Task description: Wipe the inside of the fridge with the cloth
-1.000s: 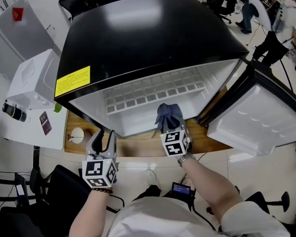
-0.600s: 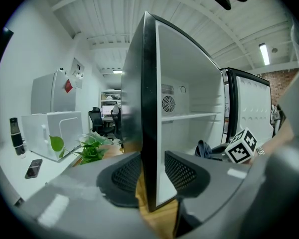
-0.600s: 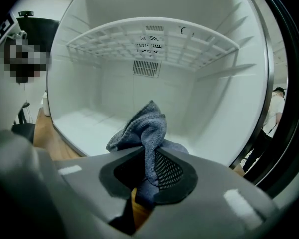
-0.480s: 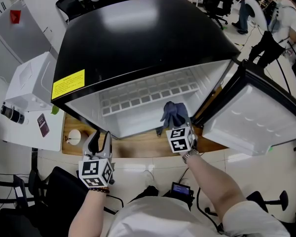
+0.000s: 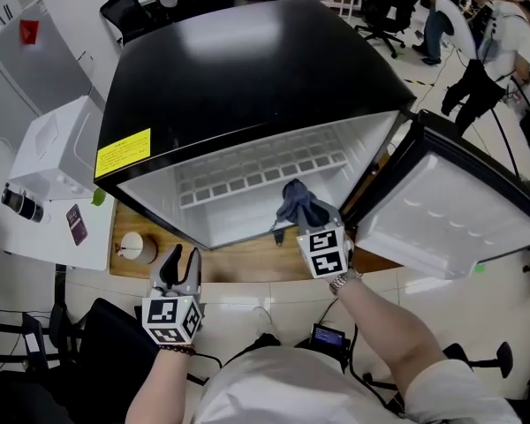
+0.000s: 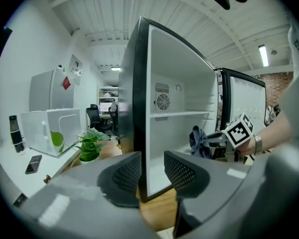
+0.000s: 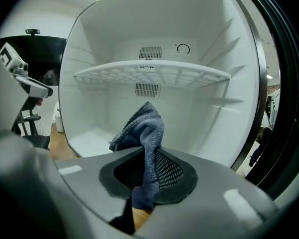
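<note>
Our right claw (image 5: 314,228) is clamped on the blue cloth (image 5: 300,203), which we hold at the open front of the fridge (image 5: 247,69), lower than its grid shelf (image 5: 265,170), toward the door side. Our left claw (image 5: 180,263) hangs by the fridge's left front corner, jaws apart and empty, having just narrowed slightly.

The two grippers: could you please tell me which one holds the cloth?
The right gripper: its jaws pinch the blue cloth at the fridge's opening. On the left gripper the jaws, which have just been closing slightly, stand apart and empty.
</note>
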